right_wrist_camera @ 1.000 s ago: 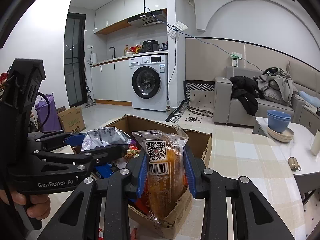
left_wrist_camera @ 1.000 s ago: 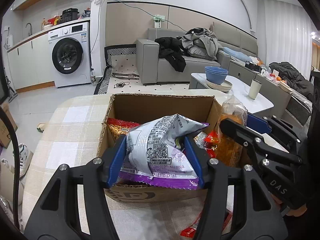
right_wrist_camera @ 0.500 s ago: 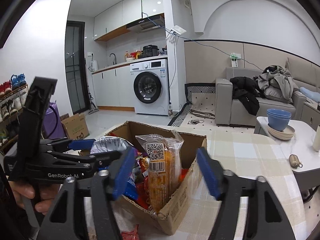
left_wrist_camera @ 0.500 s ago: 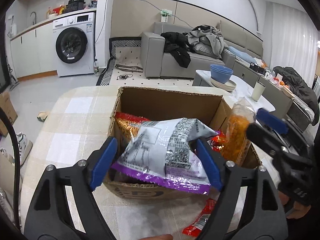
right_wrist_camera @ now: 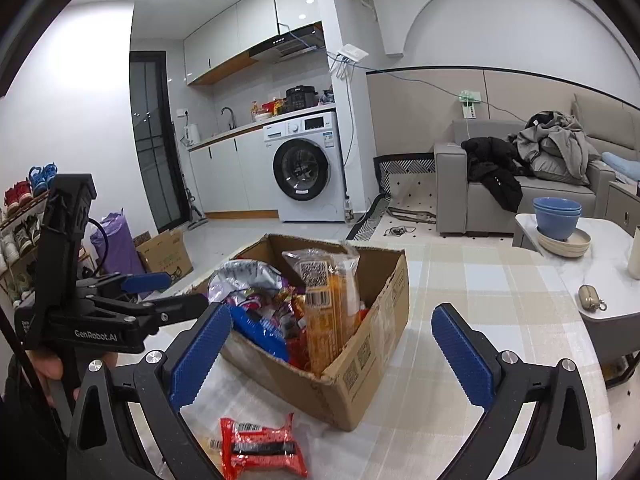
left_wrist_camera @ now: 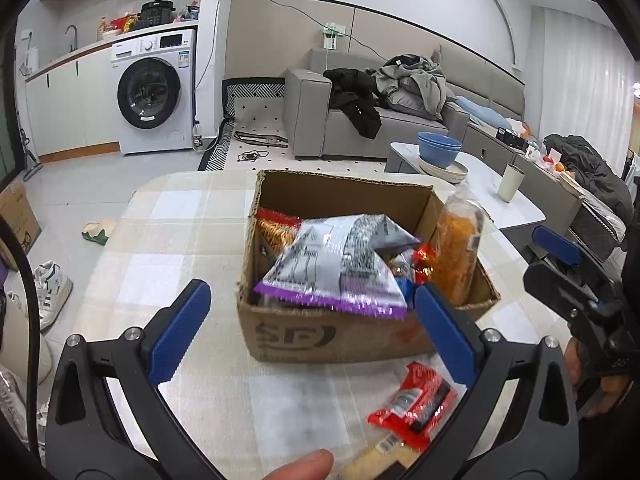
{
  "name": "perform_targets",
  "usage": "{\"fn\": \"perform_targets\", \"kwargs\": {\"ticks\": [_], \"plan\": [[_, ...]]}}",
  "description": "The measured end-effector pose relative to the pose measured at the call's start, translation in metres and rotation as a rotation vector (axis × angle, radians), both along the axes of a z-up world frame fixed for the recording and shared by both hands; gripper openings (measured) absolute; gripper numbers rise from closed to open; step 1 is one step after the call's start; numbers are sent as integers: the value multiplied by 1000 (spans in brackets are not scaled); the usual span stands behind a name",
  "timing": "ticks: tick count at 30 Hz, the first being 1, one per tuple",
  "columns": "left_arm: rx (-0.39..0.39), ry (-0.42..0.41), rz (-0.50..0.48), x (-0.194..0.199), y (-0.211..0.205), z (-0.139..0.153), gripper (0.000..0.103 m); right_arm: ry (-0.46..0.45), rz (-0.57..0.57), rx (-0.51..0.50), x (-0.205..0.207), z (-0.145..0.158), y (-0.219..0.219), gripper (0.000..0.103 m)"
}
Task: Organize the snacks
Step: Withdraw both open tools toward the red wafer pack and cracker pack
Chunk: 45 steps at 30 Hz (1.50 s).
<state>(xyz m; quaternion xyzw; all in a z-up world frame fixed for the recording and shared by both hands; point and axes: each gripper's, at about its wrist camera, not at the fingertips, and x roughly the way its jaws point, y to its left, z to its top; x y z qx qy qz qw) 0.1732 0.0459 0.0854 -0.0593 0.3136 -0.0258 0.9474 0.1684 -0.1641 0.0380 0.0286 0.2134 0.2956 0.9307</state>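
Observation:
A cardboard box (left_wrist_camera: 340, 332) (right_wrist_camera: 372, 356) stands on the checked tablecloth, full of snacks. A silver and purple chip bag (left_wrist_camera: 340, 268) (right_wrist_camera: 244, 276) lies on top. A clear pack of orange snacks (left_wrist_camera: 458, 248) (right_wrist_camera: 328, 300) stands upright at the box's right corner. My left gripper (left_wrist_camera: 312, 332) is open and empty, just before the box. My right gripper (right_wrist_camera: 332, 356) is open and empty, beside the box. A red snack packet (left_wrist_camera: 414, 404) (right_wrist_camera: 262, 450) lies on the table in front of the box, with a tan packet (left_wrist_camera: 376, 460) beside it.
A white side table (right_wrist_camera: 600, 264) with blue bowls (right_wrist_camera: 556, 218) stands to the right of the table. A small keychain pouch (right_wrist_camera: 590, 296) lies on it. A sofa, washing machine and floor clutter are behind. A fingertip (left_wrist_camera: 300, 466) shows at the bottom edge.
Both grippers opened and let go: the left released the chip bag, the right released the orange snack pack, both now resting in the box. Both grippers pulled back from the box.

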Motion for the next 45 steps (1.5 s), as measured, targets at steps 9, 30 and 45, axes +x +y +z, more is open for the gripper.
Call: {"fn": "perform_targets", "kwargs": {"ticks": [9,30,45], "plan": [[29,-11,-2,-48,-5,2,102,46,29,-18,-18,-11,-1,102],[49,70,6,-87,-1,-26,102,123,88,-98,-22,-21,22,102],[120,115,-50,-91,-15,-39,102,191,122,-211,-17,-41,34,102]]}}
